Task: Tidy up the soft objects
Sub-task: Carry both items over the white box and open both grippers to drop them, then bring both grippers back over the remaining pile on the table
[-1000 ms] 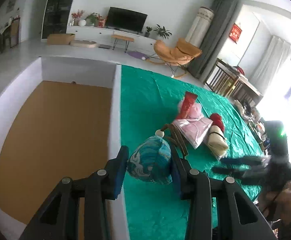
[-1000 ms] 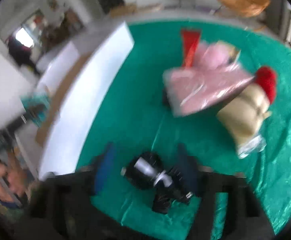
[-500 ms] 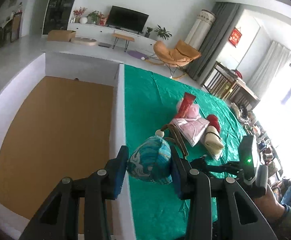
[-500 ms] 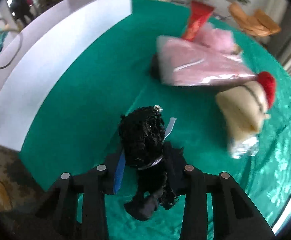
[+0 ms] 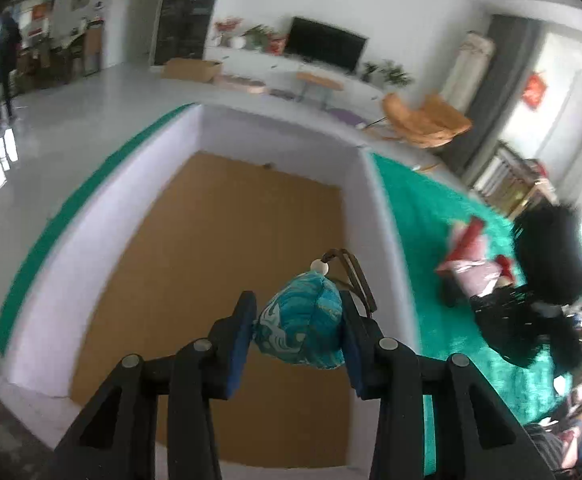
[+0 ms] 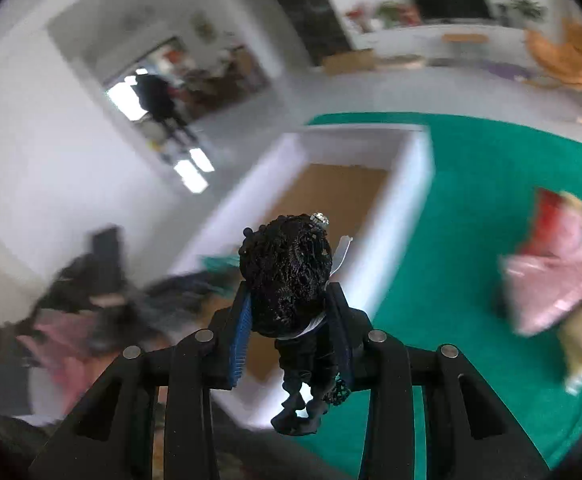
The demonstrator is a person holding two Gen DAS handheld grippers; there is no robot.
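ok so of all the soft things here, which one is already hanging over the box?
The teal pouch, gripped in the left gripper, sits over the box's brown floor. The black lace bundle and the pink packet are over the green cloth.

I'm seeing my left gripper [image 5: 299, 322] showing matte black ribbed finger frames, round silver screws gleaming at seven and five o'clock, blue pads lining the inner faces. My right gripper [image 6: 291, 308] is showing the same black build, silver screws, blue pads.
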